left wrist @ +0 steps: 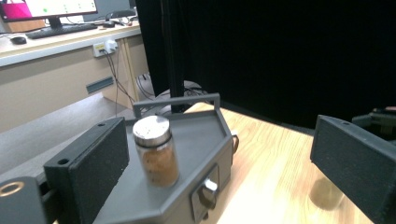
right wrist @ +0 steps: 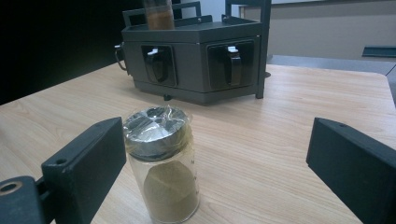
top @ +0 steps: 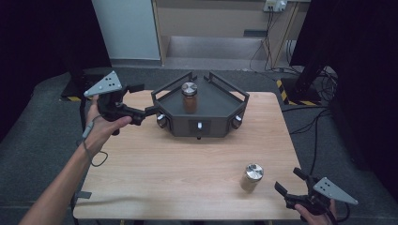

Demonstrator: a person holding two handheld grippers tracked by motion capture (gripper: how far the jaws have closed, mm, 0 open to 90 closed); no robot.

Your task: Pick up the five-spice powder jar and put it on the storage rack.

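Left gripper (top: 157, 111), held in the person's left hand (top: 101, 126) near the bench's far left corner, points toward the left flank of the dark tray (top: 220, 101), its tips just beside the tray's near-left knob (top: 162, 120). Its own camera view shows both jaws standing wide apart with nothing between the pads; the tray's deck and the first jar (left wrist: 156, 151) lie ahead of them. That first jar (top: 189, 97), metal-capped and holding brown powder, stands upright on the tray's raised deck, roughly central, apart from the railings. The tray sits at the middle of the bench's far edge, with knobs on its front faces. A bare stretch of wooden bench (top: 178, 173) separates it from the second jar (top: 252, 177), which stands upright near the near right corner, capped in metal and partly filled with tan powder. Right gripper (top: 288, 185), held low at the near right corner, aims at this second jar; its jaws are spread wide, the left jaw just beside the jar's cap (right wrist: 156, 130); the right jaw is well apart. Neither pad presses on the glass.
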